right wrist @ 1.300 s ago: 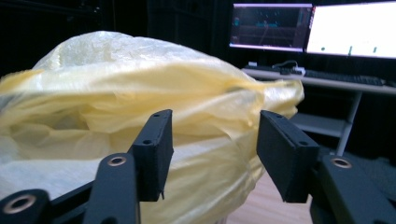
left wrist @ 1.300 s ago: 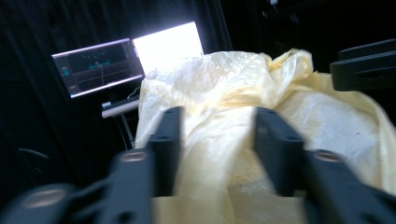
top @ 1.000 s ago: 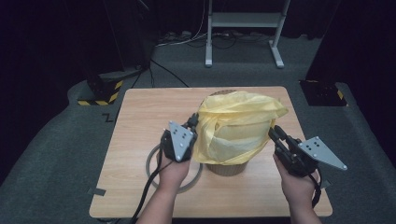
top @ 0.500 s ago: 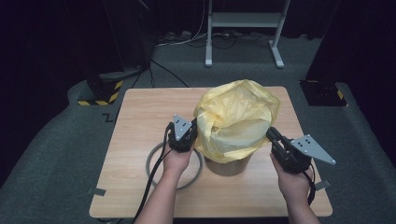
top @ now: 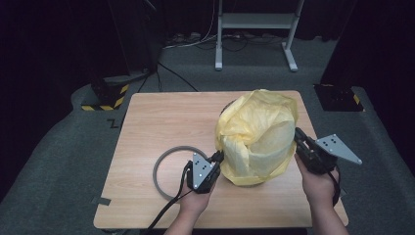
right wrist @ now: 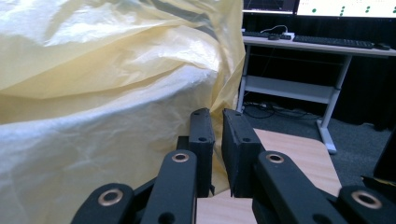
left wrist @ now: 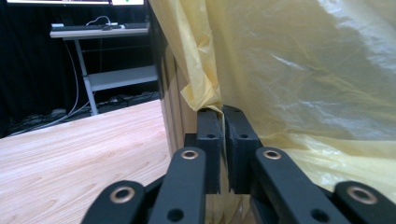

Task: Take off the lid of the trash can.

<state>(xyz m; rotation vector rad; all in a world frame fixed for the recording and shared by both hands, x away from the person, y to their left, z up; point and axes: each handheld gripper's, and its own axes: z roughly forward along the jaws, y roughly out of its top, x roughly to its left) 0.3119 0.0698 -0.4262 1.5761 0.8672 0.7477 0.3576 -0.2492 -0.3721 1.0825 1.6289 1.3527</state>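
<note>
Pinching yellow bag edges; table left half open.

Dark, black-curtained room, lit mainly over a light wooden table set on grey carpet. At far centre, a pale metal desk frame with cables trailing beneath; a keyboard and lit monitors on top in the right gripper view. Yellow-and-black hazard-striped block on the floor at far left, a dark floor plate at far right, tape scrap near left.
</note>
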